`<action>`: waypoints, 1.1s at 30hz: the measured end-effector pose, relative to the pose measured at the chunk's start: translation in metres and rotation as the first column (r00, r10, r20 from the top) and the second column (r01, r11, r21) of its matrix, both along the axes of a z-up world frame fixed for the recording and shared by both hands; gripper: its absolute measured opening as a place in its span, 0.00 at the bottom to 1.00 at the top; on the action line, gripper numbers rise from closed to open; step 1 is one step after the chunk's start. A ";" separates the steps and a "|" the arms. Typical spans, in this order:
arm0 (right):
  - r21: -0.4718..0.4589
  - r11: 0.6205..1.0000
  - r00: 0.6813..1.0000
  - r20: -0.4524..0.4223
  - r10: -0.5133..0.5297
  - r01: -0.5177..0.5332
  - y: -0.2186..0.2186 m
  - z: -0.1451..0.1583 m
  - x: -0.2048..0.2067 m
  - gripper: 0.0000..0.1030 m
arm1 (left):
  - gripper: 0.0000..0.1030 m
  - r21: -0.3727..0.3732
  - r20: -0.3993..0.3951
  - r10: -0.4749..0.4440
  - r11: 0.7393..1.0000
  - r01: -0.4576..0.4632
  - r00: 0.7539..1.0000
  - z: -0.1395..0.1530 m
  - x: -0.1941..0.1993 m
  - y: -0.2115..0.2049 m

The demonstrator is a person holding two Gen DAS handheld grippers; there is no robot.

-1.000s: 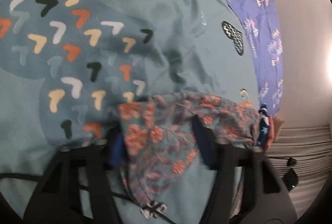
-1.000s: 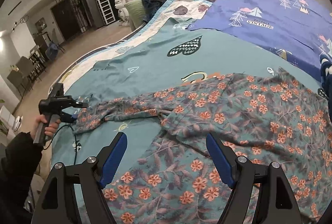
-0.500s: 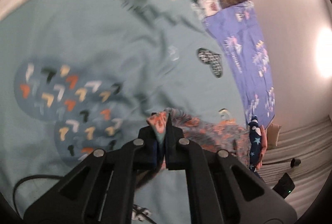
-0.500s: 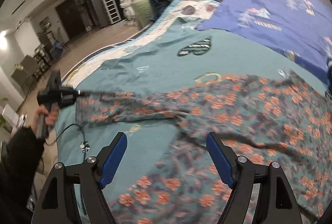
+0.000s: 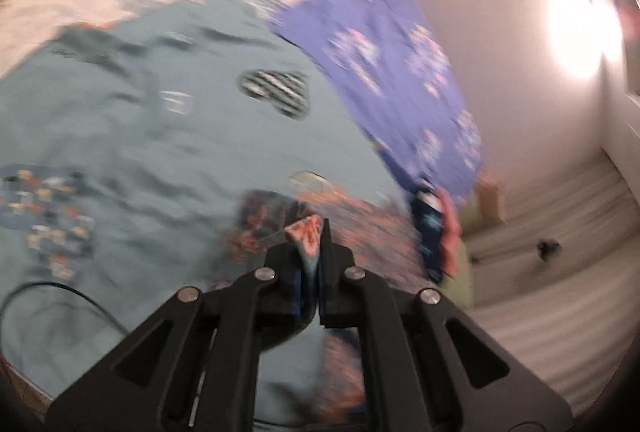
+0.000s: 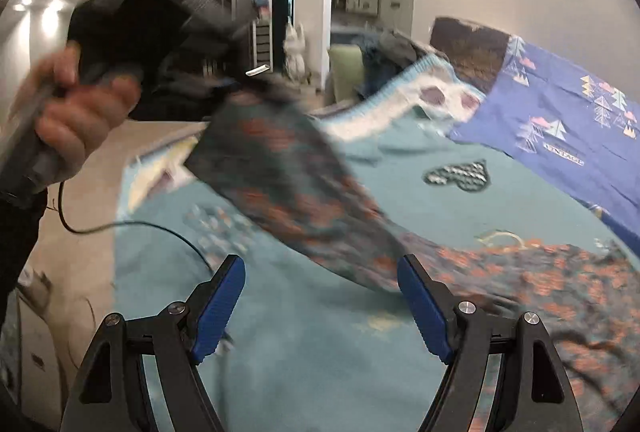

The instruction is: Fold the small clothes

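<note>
Pinching a corner of the floral garment (image 5: 306,232), the left gripper (image 5: 316,244) has its black jaws fully closed on the cloth, a small fold of orange-flowered fabric poking up between the blue pads. In the right wrist view that same gripper appears blurred at upper left, gripped by the person's left hand (image 6: 76,112), and the clamped sleeve-like end of the garment hangs from it in the air, sloping down to the right. The rest of the garment lies spread on the teal bedspread (image 6: 304,352) at lower right, beside a blue pillowcase (image 6: 560,120) printed with little trees. A black cable (image 6: 132,226) trails across the bedspread's left edge. The right gripper (image 6: 320,304) hovers over the bedspread with its jaws standing wide apart and nothing between them; the raised cloth passes beyond its right pad without clearly touching it. Both views are smeared.
</note>
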State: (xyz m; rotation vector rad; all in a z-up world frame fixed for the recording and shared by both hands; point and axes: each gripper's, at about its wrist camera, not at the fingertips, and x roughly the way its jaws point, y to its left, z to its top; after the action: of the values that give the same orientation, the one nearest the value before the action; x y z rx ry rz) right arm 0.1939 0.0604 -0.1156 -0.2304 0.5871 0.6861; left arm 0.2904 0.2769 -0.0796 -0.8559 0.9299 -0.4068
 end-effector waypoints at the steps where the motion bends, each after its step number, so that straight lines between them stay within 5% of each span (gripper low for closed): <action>1: 0.034 0.999 0.999 0.031 -0.015 0.014 0.004 0.001 -0.007 0.78 | 0.05 0.010 0.008 -0.027 1.000 0.027 1.000 0.009 0.001 -0.011; 4: 0.129 0.985 0.975 0.172 -0.137 0.116 0.005 0.011 -0.026 0.78 | 0.05 0.002 0.026 -0.106 0.994 0.106 0.994 0.034 0.003 -0.045; 7: 0.193 0.974 0.978 0.143 -0.152 0.123 0.005 0.018 -0.027 0.77 | 0.05 -0.027 0.034 -0.175 0.984 0.176 0.984 0.051 0.007 -0.074; 12: 0.292 0.923 0.933 0.183 -0.311 0.250 -0.018 0.037 -0.030 0.70 | 0.06 -0.028 0.017 -0.250 0.968 0.250 0.968 0.065 0.013 -0.113; 17: 0.362 0.871 0.891 0.184 -0.416 0.332 -0.053 0.054 -0.027 0.10 | 0.06 -0.038 0.002 -0.324 0.945 0.324 0.946 0.074 0.018 -0.147; 24: 0.443 0.805 0.822 0.219 -0.525 0.396 -0.106 0.079 -0.052 0.06 | 0.06 -0.027 0.021 -0.426 0.904 0.426 0.905 0.088 0.030 -0.216; 33: 0.486 0.711 0.748 0.160 -0.644 0.508 -0.192 0.097 -0.040 0.05 | 0.06 0.027 0.000 -0.592 0.806 0.592 0.806 0.102 0.048 -0.336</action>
State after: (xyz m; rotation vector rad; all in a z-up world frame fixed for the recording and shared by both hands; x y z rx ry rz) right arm 0.1538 -0.1315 -0.0182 0.2481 0.1585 0.1216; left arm 0.3381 -0.0593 0.0225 -0.5180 1.1888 -0.9384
